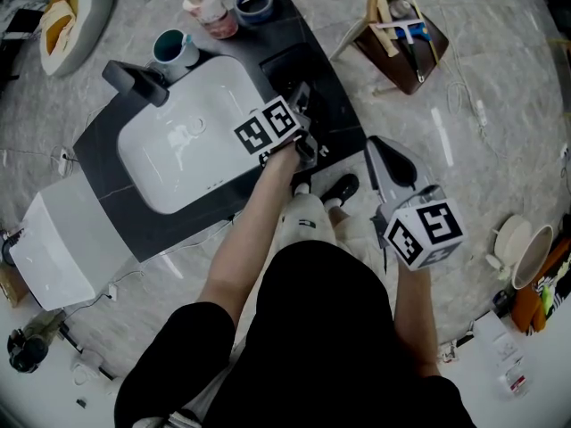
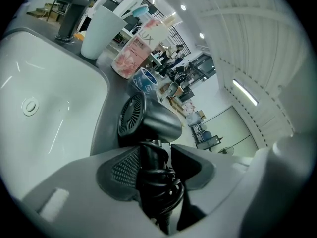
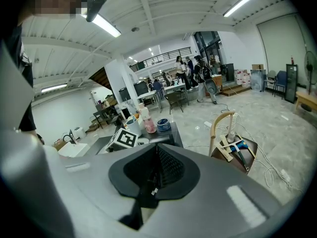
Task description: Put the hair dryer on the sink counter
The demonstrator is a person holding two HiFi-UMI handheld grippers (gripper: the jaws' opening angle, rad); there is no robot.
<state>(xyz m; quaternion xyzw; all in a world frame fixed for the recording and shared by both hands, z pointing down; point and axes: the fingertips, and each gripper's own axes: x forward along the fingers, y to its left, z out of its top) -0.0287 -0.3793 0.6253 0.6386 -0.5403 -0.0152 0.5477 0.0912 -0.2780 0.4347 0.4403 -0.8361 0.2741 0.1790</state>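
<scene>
– Dryer [image 2: 148, 120], where?
– Clamped by the handle in left gripper [image 2: 157, 158]. Black body just ahead of the jaws, round rear grille turned toward the camera. Cord wound in loops round the handle.
– Over the counter [image 1: 332, 105]?
– Yes, over the dark strip just right of the basin [image 1: 183, 136]. Resting on it or just above it: cannot tell.
– Left fingers, then?
– Closed on the handle and its cord, one ribbed pad on each side, both touching.
– And right gripper [image 3: 156, 175]?
– Jaws pressed together, nothing between them. Held to the right, well apart from the counter, above pale marble floor [image 1: 464, 87] and near a black shoe [image 1: 339, 188].
– Anything else by the dryer?
– Past it along the counter's far edge: blue tin [image 2: 146, 79] nearest, then pink bottle [image 2: 132, 51], then white cup [image 2: 101, 31]. Black faucet [image 2: 69, 11] at the far end, behind the basin.
– Off the counter?
– Wooden caddy [image 1: 401, 43] with a curved handle on the floor beyond the right gripper, holding a few tools, too small to name.
</scene>
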